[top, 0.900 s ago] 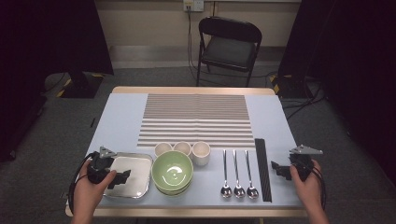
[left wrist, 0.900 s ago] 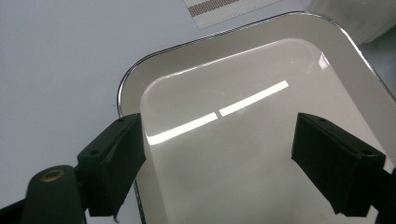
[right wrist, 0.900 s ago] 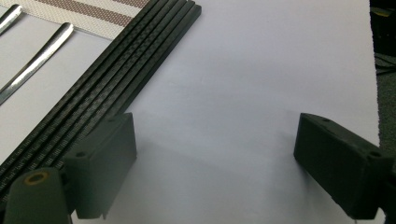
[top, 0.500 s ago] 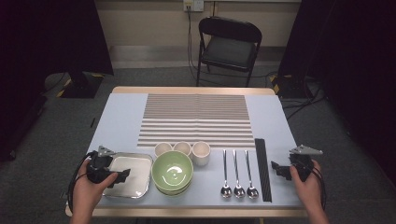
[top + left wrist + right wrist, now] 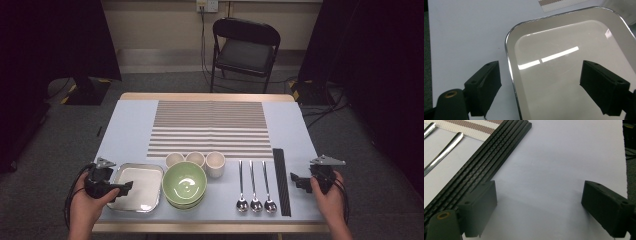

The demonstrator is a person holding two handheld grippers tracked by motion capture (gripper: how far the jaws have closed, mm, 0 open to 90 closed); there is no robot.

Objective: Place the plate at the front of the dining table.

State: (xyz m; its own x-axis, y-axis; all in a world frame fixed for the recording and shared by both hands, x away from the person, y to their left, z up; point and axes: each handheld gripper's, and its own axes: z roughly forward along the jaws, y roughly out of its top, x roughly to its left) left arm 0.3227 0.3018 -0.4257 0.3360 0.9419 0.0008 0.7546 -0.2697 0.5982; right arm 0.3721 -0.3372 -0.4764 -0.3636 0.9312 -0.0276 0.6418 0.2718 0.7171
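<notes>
My left gripper (image 5: pixel 122 187) rests at the table's front left, open, its jaws straddling the left rim of a shiny metal tray (image 5: pixel 136 172); in the left gripper view (image 5: pixel 549 87) the tray (image 5: pixel 574 82) lies empty and the pads touch nothing. My right gripper (image 5: pixel 296 179) sits at the front right, open, pointing left toward a bundle of black chopsticks (image 5: pixel 281 180). In the right gripper view (image 5: pixel 539 207) only bare table lies between the jaws, with the chopsticks (image 5: pixel 481 167) just beyond the left jaw.
A green bowl (image 5: pixel 184 183) sits beside the tray, with three small cups (image 5: pixel 195 159) behind it. Three spoons (image 5: pixel 254 187) lie left of the chopsticks. A striped placemat (image 5: pixel 210 127) covers the table's middle. A folding chair (image 5: pixel 242 47) stands beyond the far edge.
</notes>
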